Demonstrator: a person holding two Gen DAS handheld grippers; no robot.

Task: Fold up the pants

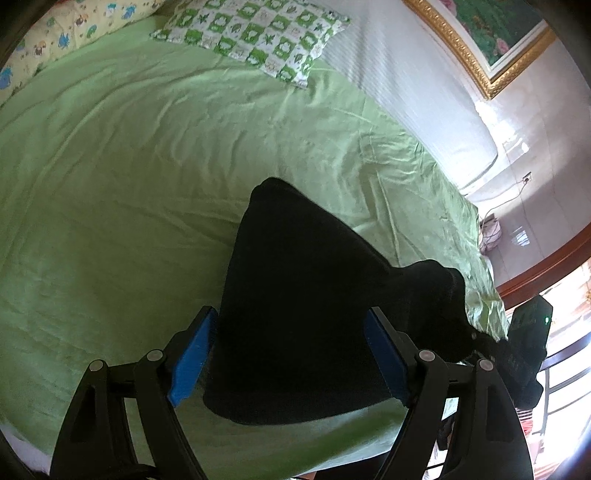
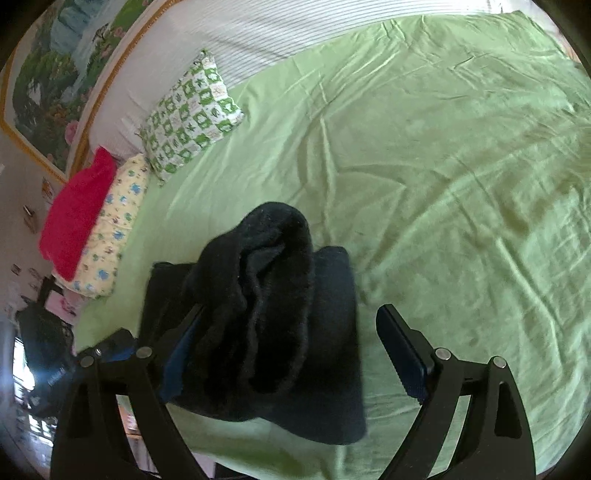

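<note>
Black pants [image 1: 295, 258] lie on the green bed sheet [image 1: 110, 166], folded into a wedge that widens toward me. My left gripper [image 1: 290, 310] hangs open over the near part, and the cloth spans the gap between its blue pads [image 1: 192, 354]. In the right wrist view the pants [image 2: 266, 266] show a bunched, rolled fold on top of a flat layer. My right gripper [image 2: 291, 308] is open. The cloth partly hides its left finger, and its right finger [image 2: 402, 354] stands clear of the cloth over bare sheet.
A green-and-white checked pillow [image 1: 255, 33] and a yellow printed pillow [image 2: 114, 229] lie at the head of the bed, with a red cloth [image 2: 77, 218] beside them. A gold-framed picture [image 1: 491, 44] hangs on the wall. The bed edge [image 1: 491, 314] is close on the right.
</note>
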